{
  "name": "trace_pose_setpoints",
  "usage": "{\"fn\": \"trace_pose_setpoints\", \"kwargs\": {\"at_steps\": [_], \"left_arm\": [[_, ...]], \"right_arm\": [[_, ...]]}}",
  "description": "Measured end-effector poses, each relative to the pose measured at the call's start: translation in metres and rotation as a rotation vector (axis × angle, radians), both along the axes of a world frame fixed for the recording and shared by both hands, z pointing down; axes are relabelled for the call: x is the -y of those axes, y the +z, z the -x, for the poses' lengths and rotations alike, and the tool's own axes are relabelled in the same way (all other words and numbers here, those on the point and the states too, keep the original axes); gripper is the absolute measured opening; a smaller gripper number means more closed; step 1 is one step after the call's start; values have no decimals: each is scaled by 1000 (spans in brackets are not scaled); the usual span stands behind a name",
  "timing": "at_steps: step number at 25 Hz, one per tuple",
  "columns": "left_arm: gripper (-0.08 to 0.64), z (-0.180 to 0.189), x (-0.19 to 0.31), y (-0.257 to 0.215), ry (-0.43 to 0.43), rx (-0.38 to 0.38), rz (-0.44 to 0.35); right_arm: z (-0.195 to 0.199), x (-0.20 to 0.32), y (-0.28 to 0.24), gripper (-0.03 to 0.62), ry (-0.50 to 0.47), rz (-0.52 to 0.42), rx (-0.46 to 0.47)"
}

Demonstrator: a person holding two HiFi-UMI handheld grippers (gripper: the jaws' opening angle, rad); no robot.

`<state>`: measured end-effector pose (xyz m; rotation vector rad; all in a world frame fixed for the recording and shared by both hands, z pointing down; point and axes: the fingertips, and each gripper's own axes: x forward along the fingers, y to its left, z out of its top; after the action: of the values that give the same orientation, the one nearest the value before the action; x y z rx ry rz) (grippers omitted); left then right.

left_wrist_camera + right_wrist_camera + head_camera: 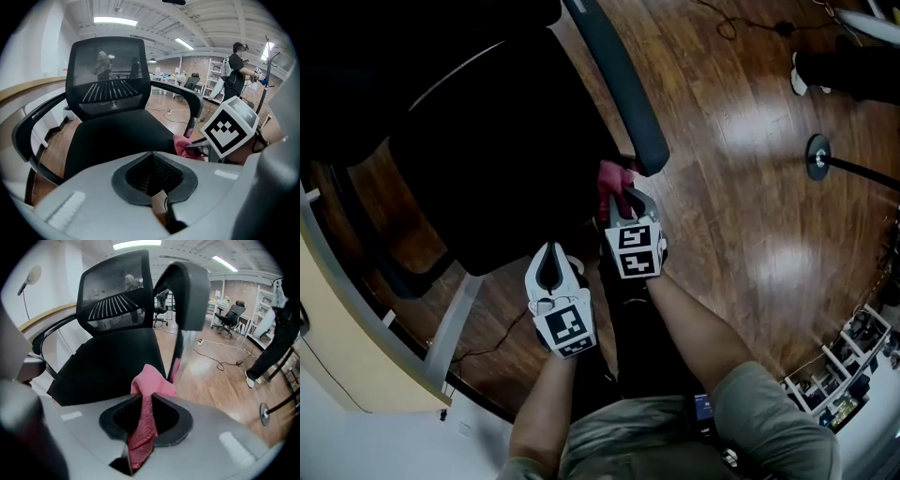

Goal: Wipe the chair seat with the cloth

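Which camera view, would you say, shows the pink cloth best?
The right gripper view: the cloth sits large and centred, clamped in the right gripper. The left gripper view shows a small bunch by the seat; the head view, a dim scrap.

left hand-held gripper (152, 154) closed — right hand-held gripper (146, 398) clamped

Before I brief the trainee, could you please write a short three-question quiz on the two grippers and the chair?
1. True or false: the left gripper is shut with nothing between its jaws.
2. What is the right gripper clamped on? A) a sponge B) a pink cloth C) nothing
3. Which colour is the chair seat?
Key: 1 true; 2 B; 3 black.
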<state>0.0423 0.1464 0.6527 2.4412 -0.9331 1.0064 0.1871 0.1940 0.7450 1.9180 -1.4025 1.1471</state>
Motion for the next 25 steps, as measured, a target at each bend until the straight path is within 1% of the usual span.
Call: {"fn": "trace_pose_setpoints", "kwargs": {"at_steps": [4,7,12,16,20,25], "left_arm": [[5,-26,-12,6,31,1,3],[5,-40,-24,12,49,5,13],[5,-50,-38,21,63,18,26],[5,-51,-37,21,57,24,24],[5,-50,-34,-1,56,19,15],[5,-44,-28,-53,55,10,-1]], "right_arm": [[-21,-22,7,57,34,9,13],[-29,-34,13,57,47,11,25],[-32,-41,18,58,47,0,44],[-32,-38,12,58,28,-12,48],[-30,-40,-13,58,-13,1,48],[-23,-41,-78,58,-88,-32,60]]}}
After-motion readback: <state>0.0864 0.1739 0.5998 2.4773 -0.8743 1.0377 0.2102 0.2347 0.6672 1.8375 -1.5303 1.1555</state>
